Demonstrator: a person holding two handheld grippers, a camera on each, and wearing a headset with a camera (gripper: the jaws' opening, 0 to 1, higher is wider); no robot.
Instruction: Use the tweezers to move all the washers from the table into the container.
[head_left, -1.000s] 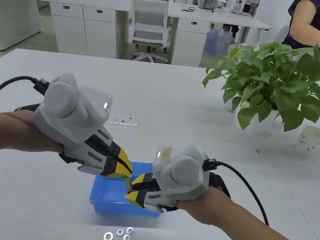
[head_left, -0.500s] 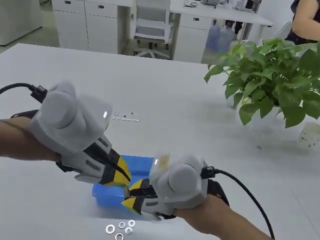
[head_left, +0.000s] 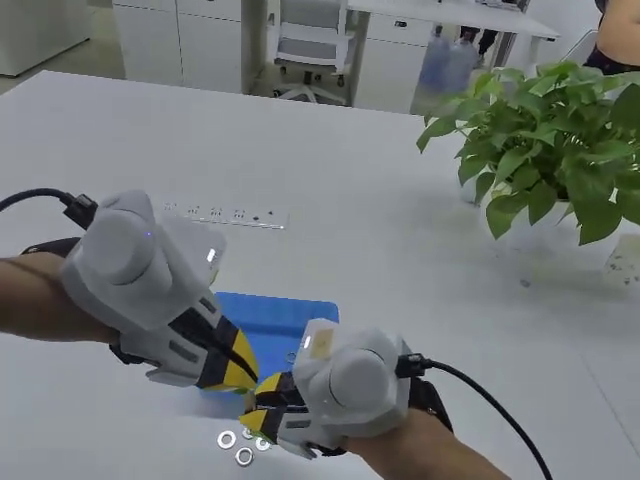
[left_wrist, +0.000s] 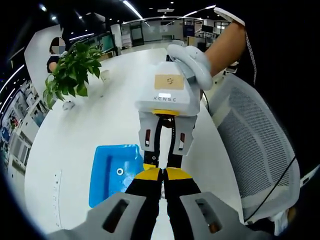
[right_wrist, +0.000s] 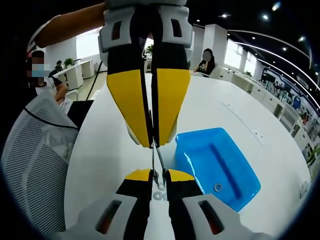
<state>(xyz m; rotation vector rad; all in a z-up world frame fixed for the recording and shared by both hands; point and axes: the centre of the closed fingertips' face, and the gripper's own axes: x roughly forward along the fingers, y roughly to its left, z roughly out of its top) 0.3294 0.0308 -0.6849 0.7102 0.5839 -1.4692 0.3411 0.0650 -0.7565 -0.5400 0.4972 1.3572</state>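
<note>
Here the left gripper (right_wrist: 151, 141) and right gripper (right_wrist: 159, 176) both pinch the tweezers (right_wrist: 153, 161).

container (head_left: 285, 318): shallow blue rectangular tray, open top, flat on white tabletop (head_left: 400, 220), one washer (right_wrist: 218, 187) lying inside
three silver washers (head_left: 227, 439) clustered on the tabletop just beside its near edge
tweezers (right_wrist: 159, 161): thin bare metal, upper end in left tongs (right_wrist: 151, 142), tips down by that cluster
</note>
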